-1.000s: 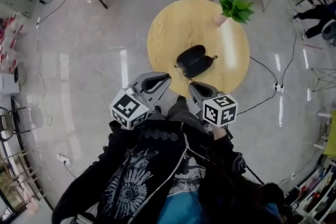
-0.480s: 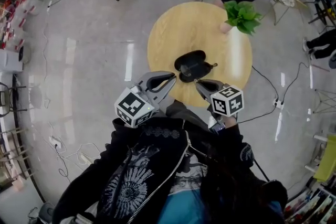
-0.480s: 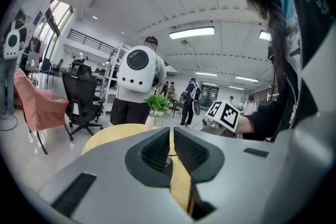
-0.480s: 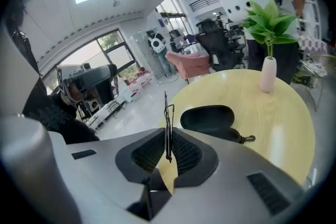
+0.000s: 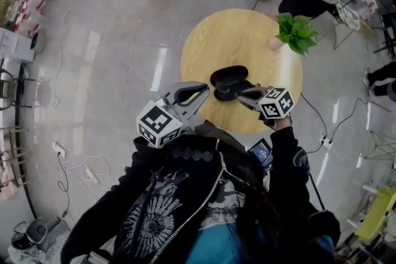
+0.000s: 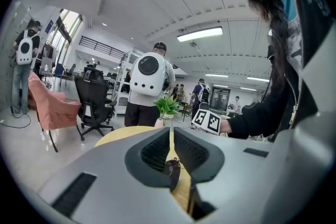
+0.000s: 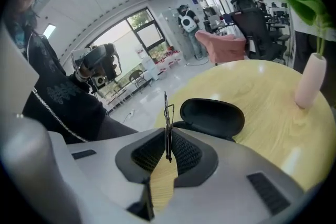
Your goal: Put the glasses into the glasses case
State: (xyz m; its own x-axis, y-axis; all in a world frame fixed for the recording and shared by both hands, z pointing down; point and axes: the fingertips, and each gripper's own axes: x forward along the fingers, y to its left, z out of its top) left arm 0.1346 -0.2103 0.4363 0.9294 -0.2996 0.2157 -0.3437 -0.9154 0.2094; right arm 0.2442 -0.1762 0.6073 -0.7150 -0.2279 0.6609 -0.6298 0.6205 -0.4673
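Black open glasses case point(image 5: 229, 77) beside glasses point(image 7: 167, 115) in right hand-held gripper point(image 7: 168, 135)

Leafy plant point(image 5: 297, 31) stands on round table point(image 5: 213, 43).

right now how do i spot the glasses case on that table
Look for the round wooden table on the shiny grey floor. Towards its near edge lies the glasses case. It is the black oval shell with its lid open, unlike the green plant in a pale vase on the far side.
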